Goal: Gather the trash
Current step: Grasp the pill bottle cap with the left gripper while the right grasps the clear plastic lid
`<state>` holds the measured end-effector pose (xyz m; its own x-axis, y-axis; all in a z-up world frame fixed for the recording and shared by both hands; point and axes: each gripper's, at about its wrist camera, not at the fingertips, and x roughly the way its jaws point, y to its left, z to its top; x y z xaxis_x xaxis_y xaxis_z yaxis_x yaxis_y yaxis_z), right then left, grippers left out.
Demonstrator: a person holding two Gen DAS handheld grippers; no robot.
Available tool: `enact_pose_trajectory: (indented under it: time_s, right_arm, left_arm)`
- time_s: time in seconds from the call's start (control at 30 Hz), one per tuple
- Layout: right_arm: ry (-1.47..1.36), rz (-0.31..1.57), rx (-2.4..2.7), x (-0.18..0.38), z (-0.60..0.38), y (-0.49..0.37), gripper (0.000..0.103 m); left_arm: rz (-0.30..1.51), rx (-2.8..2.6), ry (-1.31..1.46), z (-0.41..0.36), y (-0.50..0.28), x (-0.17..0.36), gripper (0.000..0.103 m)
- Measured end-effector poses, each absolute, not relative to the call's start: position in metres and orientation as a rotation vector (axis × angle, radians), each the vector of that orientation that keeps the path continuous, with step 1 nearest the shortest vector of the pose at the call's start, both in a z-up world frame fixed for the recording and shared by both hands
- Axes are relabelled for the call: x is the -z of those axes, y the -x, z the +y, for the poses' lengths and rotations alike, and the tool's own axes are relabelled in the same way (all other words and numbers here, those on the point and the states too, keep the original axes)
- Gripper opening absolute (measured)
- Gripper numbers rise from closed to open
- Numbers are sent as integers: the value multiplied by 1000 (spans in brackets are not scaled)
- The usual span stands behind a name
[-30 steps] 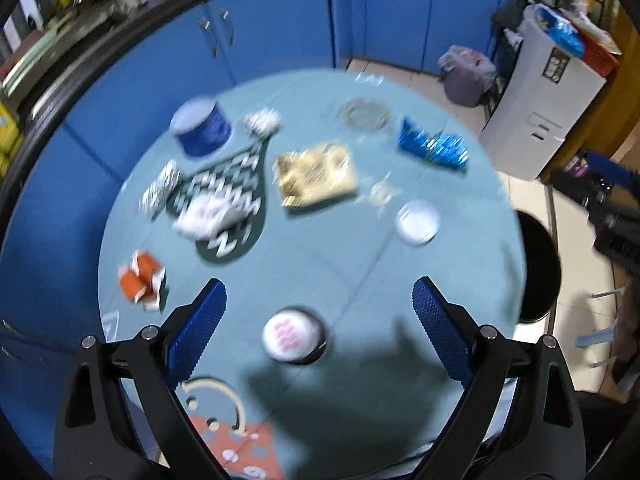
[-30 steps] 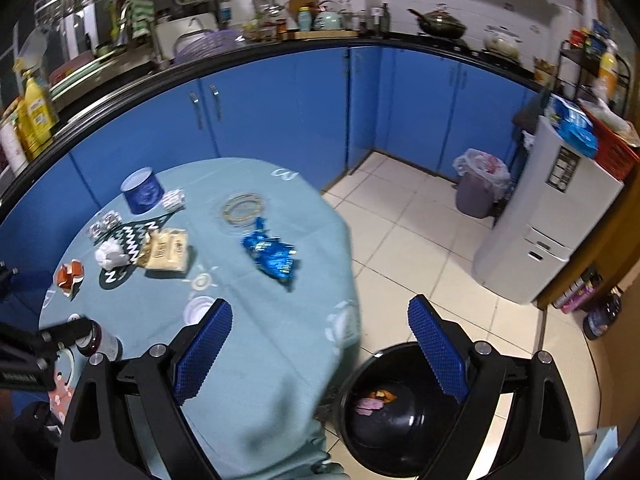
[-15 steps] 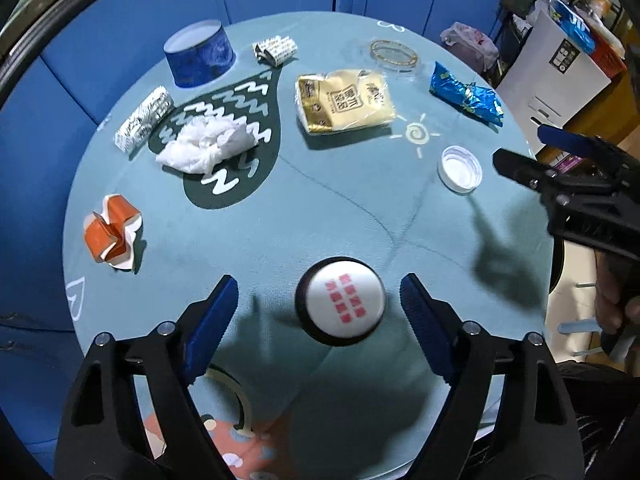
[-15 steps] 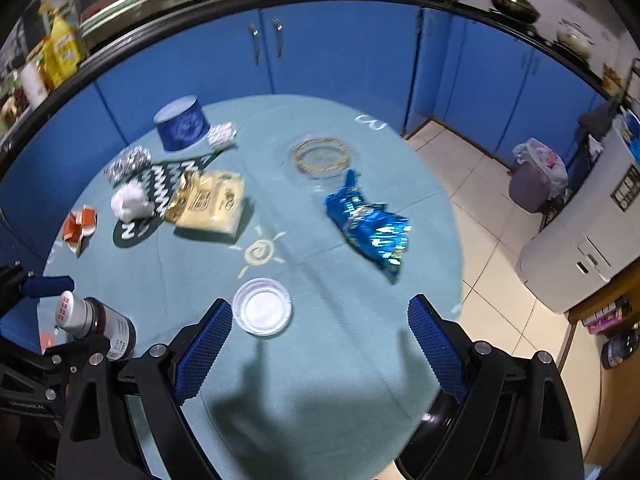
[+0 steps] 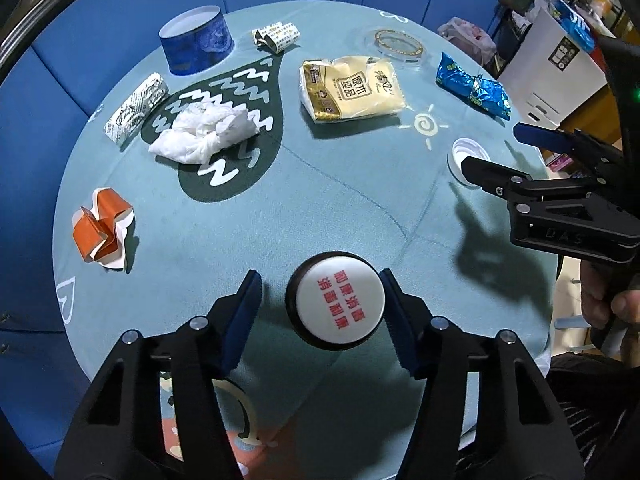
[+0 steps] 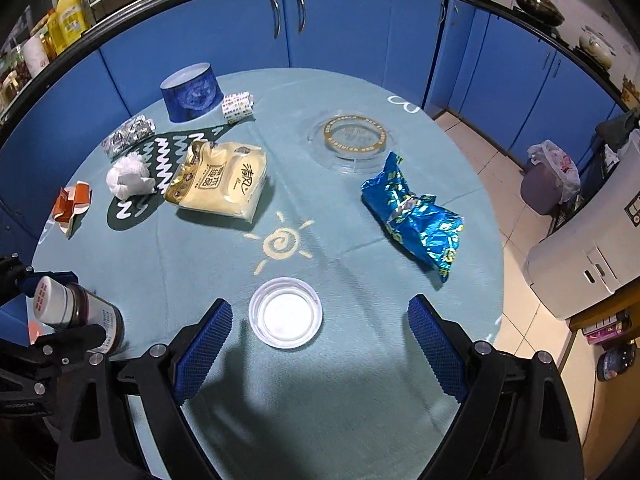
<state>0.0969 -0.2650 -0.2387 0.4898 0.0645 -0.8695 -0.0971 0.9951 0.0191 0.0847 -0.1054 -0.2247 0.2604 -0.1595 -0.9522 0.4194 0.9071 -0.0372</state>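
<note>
A dark bottle with a white cap (image 5: 337, 306) stands near the round table's front edge; it also shows in the right wrist view (image 6: 76, 314). My left gripper (image 5: 322, 322) is open, its fingers either side of the cap, the right one nearly touching. My right gripper (image 6: 318, 344) is open and empty above a white plastic lid (image 6: 285, 312). Trash lies on the teal cloth: a blue foil wrapper (image 6: 416, 220), a beige pack (image 6: 222, 180), crumpled tissue (image 5: 204, 134), a crushed orange cup (image 5: 102, 234) and a foil blister strip (image 5: 136, 108).
A blue tub (image 5: 196, 46), a small patterned wrapper (image 5: 276, 36) and a glass ashtray (image 6: 354, 140) sit at the table's far side. Blue cabinets (image 6: 340, 28) stand behind. A white appliance (image 6: 592, 264) and a lined bin (image 6: 550, 180) stand on the floor at right.
My left gripper has dropped toward the bottle and its fingers have narrowed around the cap. My right gripper has moved in over the table to the white lid.
</note>
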Motion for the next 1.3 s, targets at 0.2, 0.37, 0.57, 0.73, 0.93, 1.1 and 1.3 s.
enact_pose_trajectory:
  time_s: [0.2, 0.37, 0.57, 0.73, 0.93, 1.1, 1.3]
  right_arm:
    - [50, 1071, -100, 246, -260, -101, 87]
    - [67, 1078, -88, 249, -258, -106, 87]
    - [73, 1097, -88, 255, -256, -111, 87]
    - [78, 1096, -91, 256, -255, -109, 85]
    - [74, 1095, -114, 254, -251, -108, 63]
    - [95, 1093, -133, 249, -246, -104, 39]
    - [142, 1074, -133, 243, -243, -94, 39]
  left_arm:
    - [1270, 397, -220, -101, -87, 231, 52]
    - [1283, 399, -205, -96, -90, 235, 47]
    - [1276, 392, -204, -95, -92, 234, 47]
    - [1272, 372, -195, -90, -95, 233, 46]
    - [1275, 362, -190, -88, -98, 232, 47]
    - [1265, 350, -186, -87, -99, 229, 47]
    - [1243, 343, -191, -89, -98, 222, 47]
